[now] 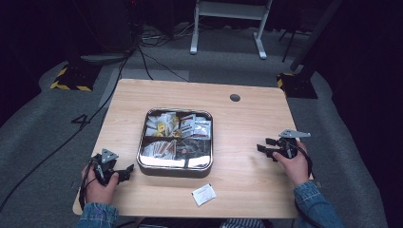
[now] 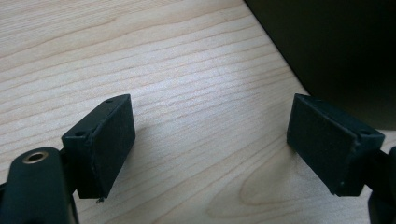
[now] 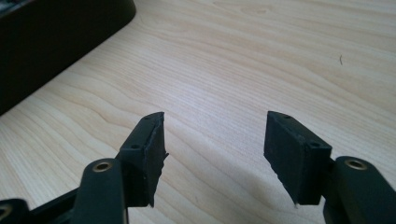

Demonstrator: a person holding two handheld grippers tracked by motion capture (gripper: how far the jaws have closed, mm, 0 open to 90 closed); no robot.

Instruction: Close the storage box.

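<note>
A square metal tray (image 1: 175,164) with compartments of small packets sits in the middle of the wooden table (image 1: 247,118). One white packet (image 1: 204,194) lies loose on the wood near the front edge. My left gripper (image 1: 128,173) rests low at the tray's front left corner, held in a hand; its jaws stand wide apart over bare wood in the left gripper view (image 2: 210,149), open and empty. My right gripper (image 1: 263,146) hovers right of the tray, pointing left toward it. Its jaws (image 3: 215,154) are open with only bare wood between them.
The tray's dark wall (image 2: 336,51) fills the upper right of the left gripper view, and the tray's dark wall (image 3: 51,42) rises at the upper left of the right gripper view. A round cable hole (image 1: 235,98) marks the table's far side. Cables and a white stand lie on the floor beyond.
</note>
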